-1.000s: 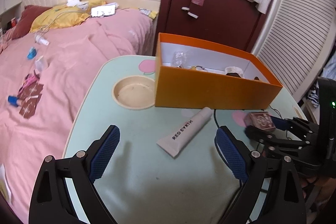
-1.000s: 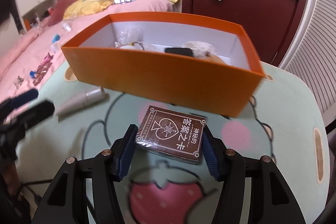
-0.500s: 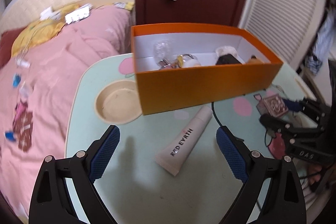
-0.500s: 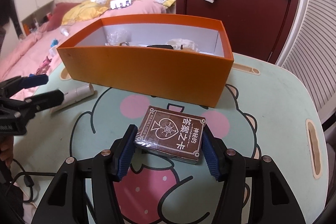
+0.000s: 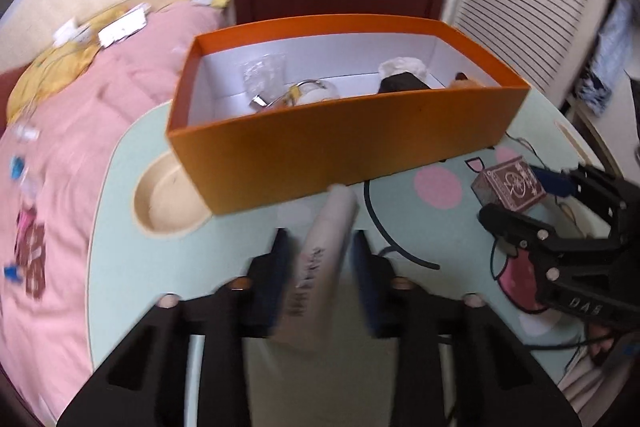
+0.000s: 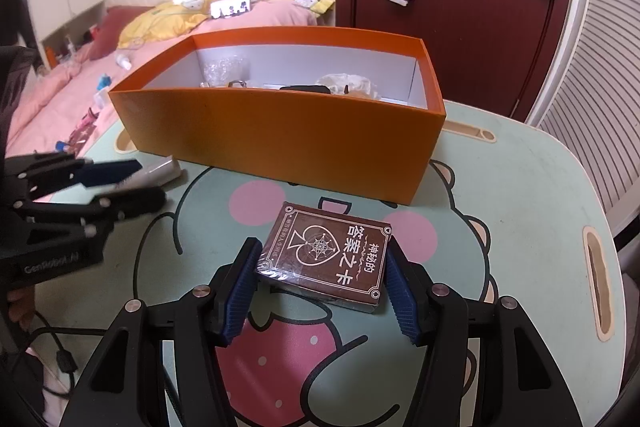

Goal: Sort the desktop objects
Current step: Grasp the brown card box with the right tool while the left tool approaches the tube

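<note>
L hand-held gripper: nearly shut around tube, contact blurred | R hand-held gripper: clamped on card deck | orange box just ahead; lift over wall before releasing

A white tube with dark lettering is lying lengthwise on the mint table, its cap end touching the open orange box, while a brown card deck is sitting flat just in front of that box.
</note>
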### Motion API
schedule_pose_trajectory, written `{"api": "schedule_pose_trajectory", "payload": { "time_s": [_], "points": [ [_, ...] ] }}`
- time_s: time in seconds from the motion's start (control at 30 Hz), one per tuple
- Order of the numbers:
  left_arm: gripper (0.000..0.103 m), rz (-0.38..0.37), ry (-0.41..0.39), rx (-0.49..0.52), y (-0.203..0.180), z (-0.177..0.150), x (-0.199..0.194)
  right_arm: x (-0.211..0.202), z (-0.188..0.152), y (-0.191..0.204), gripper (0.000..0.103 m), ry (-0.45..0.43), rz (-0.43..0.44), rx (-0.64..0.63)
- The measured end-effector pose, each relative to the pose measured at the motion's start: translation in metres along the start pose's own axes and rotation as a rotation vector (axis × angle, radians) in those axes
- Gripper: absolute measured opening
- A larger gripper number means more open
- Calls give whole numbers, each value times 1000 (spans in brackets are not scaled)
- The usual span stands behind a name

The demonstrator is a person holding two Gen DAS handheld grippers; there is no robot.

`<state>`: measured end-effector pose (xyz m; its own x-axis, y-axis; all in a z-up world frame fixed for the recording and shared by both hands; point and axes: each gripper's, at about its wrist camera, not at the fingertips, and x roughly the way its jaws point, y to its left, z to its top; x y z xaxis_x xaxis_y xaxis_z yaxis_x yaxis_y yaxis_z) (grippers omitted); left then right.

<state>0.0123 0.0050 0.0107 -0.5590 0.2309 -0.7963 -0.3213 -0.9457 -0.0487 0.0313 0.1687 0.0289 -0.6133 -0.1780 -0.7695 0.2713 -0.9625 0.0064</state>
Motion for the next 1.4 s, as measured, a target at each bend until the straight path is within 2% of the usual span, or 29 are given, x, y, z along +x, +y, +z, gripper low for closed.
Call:
{"api": "schedule_pose_trajectory", "payload": {
  "time_s": [0.17,0.3,0.33,0.4,0.43,0.47,0.63,0.8,1.4],
  "points": [
    [30,48,-29,-46,-10,-6,-4,1,0,-2,60,-1,-4,-7],
    [31,57,-19,-73,-8,-6,-1,1,0,-2,60,-3,-8,-8],
    [34,59,-13,-81,-7,-6,0,1,0,-3,60,-3,-9,-8],
    [55,62,-1,-95,-5,-6,3,1,0,-2,60,-4,-12,-6],
    [89,64,5,-103,-4,-6,4,2,0,-2,60,-4,-13,-6],
    [102,66,11,-110,-2,-6,5,1,0,-2,60,-5,-14,-6],
    [102,66,20,-126,0,-6,7,1,-1,-3,60,-7,-16,-7],
    [103,106,36,-121,-1,-5,9,2,-1,-4,61,-6,-13,-6],
    [103,107,36,-119,4,-3,11,1,-1,-6,61,-6,-1,-1]
  ]
}}
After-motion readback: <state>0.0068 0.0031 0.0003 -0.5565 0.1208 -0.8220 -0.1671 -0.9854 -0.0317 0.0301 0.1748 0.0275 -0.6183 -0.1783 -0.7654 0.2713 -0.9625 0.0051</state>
